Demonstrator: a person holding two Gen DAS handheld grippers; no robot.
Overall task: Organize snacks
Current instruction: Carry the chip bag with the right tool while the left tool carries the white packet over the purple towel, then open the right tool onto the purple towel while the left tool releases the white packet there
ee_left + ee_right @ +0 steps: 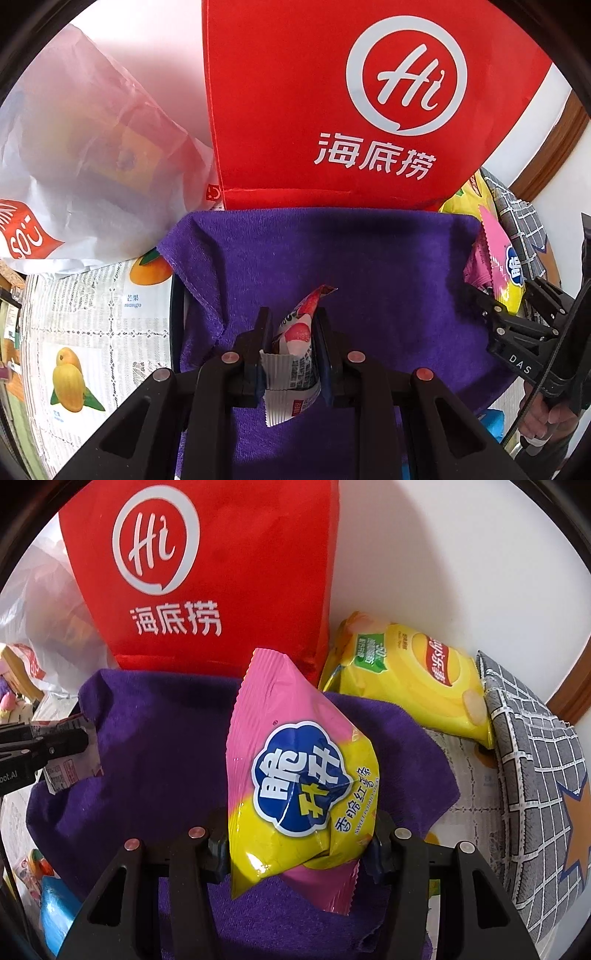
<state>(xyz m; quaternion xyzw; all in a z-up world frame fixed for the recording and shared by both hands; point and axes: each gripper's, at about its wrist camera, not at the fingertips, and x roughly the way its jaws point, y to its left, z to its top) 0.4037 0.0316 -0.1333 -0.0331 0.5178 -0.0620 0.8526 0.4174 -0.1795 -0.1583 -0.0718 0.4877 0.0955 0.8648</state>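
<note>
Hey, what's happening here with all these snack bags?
A person is sorting snacks with two handheld grippers. The left gripper is shut on a small white and red snack packet, the right gripper on a pink and yellow chip bag, both over a purple towel. A yellow chip bag lies beside the red bag.

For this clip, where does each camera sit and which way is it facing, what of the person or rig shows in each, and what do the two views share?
Left wrist view: on the left gripper, facing forward over the purple towel to the red bag; its fingers clamp a small white snack packet; the right gripper and the person's hand show at right.
Right wrist view: on the right gripper, facing the same bag; fingers clamp a pink-and-yellow snack bag; the left gripper shows at left; a yellow chip bag lies behind.
Shared: towel, red bag, both grippers, both held snacks.
</note>
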